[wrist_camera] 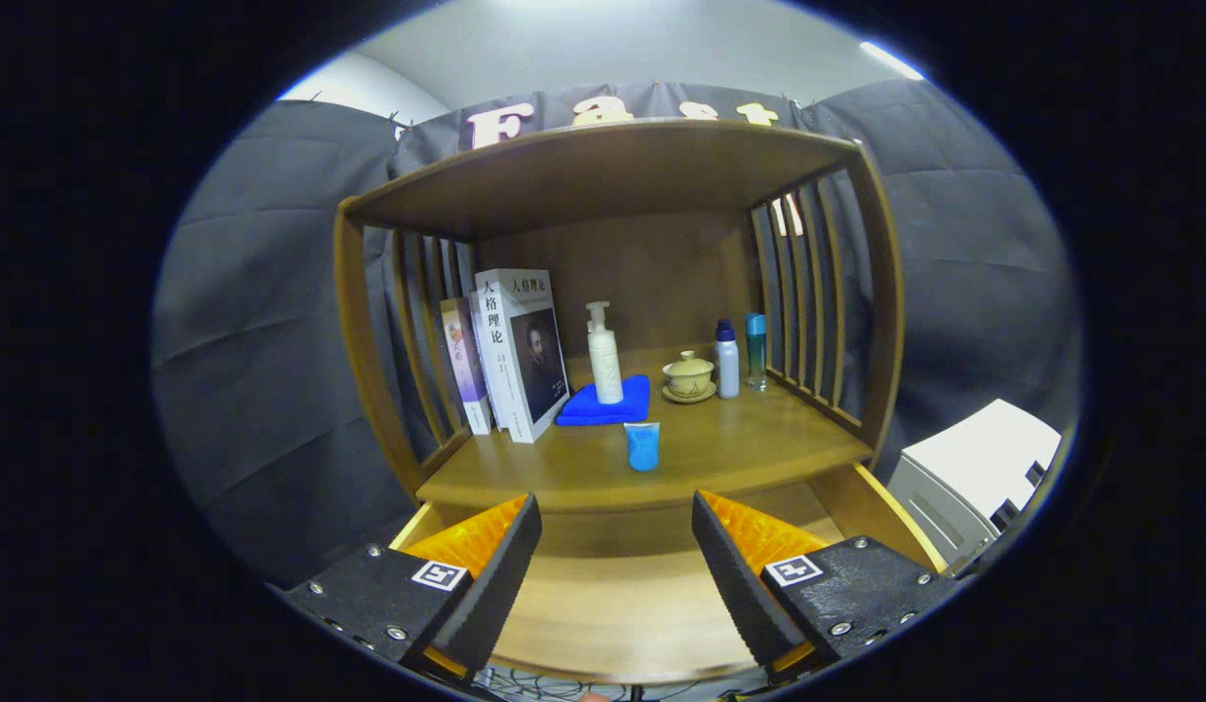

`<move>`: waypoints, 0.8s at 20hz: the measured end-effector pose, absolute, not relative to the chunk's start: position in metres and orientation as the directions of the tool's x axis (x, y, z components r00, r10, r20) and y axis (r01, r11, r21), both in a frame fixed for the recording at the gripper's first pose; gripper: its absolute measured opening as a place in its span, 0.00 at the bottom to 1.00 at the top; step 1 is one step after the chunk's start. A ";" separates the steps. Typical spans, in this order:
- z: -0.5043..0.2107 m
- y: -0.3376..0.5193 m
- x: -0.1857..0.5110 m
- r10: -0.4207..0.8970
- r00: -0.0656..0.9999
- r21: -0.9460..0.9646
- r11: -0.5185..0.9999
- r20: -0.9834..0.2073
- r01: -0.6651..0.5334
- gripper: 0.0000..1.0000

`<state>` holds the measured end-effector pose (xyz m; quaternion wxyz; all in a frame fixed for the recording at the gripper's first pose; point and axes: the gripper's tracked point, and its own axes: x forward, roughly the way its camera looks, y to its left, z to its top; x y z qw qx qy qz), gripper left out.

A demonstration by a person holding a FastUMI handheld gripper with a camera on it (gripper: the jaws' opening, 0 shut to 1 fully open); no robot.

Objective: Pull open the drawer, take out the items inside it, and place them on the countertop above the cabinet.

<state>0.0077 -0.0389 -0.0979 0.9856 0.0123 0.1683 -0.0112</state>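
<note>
Gripper view: looks level into a wooden cabinet [861, 292] with slatted sides; the drawer [612, 595] is pulled out beneath it, lower centre of frame.
Jaws: spread wide, nothing between them but air; gripper [617, 565] hangs over the drawer floor.
Drawer: what shows of its bare wooden floor between and just beyond the jaws carries no item; the corners behind the fingers are hidden, so cannot tell whether anything is left there.
Bench: the cabinet's counter surface [739, 453], centre of frame, directly above the drawer's back edge.
Blue tube [642, 447]: stands upright near the front edge of the bench, just above and ahead of the gap between the jaws, apart from them. Long axis vertical.
Other bench contents: books [510, 351] upright at left; blue cloth [603, 402] with a white pump bottle [603, 356] on it; lidded cup on saucer [688, 376]; two small bottles [740, 356] at right, near the slats.
Key relation: tube lies straight ahead and higher than the jaws, roughly on their centre line.
Judgement: the tube looks like a drawer item already placed; task appears near its end, pending a check of the hidden corners.
Risk: raising the jaws forward could knock the tube, which stands close to the edge.
</note>
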 end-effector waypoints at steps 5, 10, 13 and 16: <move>-0.115 -0.047 -0.052 -0.071 0.948 -0.057 0.997 -0.311 0.056 0.96; -0.159 -0.034 -0.100 -0.049 0.949 -0.018 0.999 -0.311 0.045 0.95; -0.186 -0.050 -0.121 -0.086 0.938 -0.068 0.995 -0.337 0.066 0.95; -0.204 -0.056 -0.126 -0.102 0.936 -0.058 0.995 -0.336 0.087 0.95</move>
